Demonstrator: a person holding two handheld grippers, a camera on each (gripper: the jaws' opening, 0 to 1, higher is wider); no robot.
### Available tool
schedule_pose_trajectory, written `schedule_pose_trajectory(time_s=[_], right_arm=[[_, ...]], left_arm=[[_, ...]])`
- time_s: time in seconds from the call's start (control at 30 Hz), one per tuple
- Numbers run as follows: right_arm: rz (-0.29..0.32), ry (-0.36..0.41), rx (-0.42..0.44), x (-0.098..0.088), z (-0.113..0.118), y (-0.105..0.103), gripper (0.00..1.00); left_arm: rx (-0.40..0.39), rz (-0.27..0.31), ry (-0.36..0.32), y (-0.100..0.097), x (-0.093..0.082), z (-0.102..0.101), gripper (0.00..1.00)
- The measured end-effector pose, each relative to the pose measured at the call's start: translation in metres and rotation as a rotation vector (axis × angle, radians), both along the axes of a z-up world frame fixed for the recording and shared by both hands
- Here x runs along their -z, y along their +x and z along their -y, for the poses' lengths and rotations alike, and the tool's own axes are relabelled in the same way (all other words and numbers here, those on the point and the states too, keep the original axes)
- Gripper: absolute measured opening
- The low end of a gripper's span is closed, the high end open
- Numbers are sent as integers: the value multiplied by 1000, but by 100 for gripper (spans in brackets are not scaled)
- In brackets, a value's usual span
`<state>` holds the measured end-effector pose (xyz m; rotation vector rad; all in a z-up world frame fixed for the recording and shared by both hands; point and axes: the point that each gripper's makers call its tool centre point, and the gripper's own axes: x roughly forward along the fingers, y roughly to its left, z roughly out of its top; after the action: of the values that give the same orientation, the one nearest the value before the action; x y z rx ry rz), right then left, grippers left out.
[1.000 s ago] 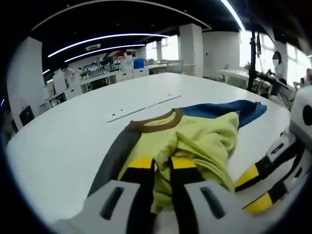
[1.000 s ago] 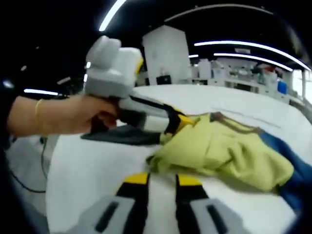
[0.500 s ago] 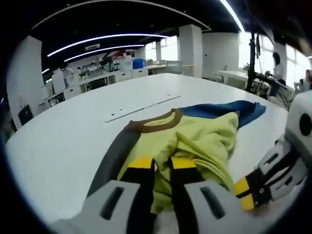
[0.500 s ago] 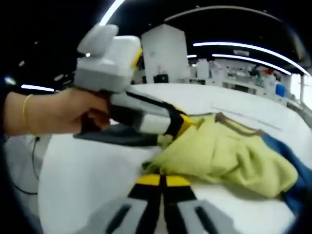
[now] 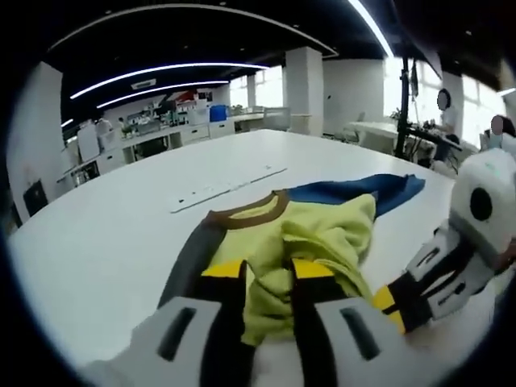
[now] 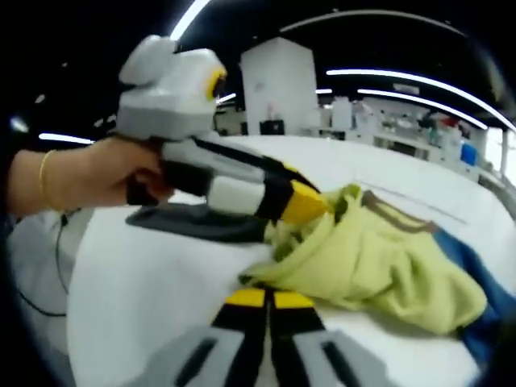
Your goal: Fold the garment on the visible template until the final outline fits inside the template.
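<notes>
Your left gripper (image 5: 268, 270) has lifted, clamping one bunched garment (image 5: 310, 242) on the table (image 5: 105, 242); your right gripper (image 6: 269, 300), jaws together, hides the hem.

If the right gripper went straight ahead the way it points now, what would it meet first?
Most likely the bunched yellow-green garment: its near edge lies just past the right gripper, whose jaws are closed. The left gripper, gripping the fabric, sits above that line. Depth is hard to judge.
</notes>
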<state>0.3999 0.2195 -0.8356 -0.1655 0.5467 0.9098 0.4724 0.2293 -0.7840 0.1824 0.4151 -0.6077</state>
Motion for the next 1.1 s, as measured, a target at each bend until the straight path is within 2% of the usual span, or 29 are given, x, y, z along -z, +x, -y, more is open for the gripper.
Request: schedule_pose_trajectory(time_s=[0.2, 0.33, 0.6, 0.9, 1.1], right_arm=[[-1, -3, 4, -2, 2, 1, 0], [-3, -4, 0, -2, 2, -1, 0], [-12, -5, 4, -3, 7, 1, 0], [-16, -7, 0, -3, 8, 0, 0], [-27, 1, 3, -2, 8, 0, 0]], left_arm=[[43, 1, 20, -28, 0, -6, 18], [70, -20, 68, -46, 15, -16, 19], [67, -70, 59, -68, 32, -20, 18], [72, -96, 35, -83, 44, -18, 18], [45, -97, 17, -80, 46, -17, 15]])
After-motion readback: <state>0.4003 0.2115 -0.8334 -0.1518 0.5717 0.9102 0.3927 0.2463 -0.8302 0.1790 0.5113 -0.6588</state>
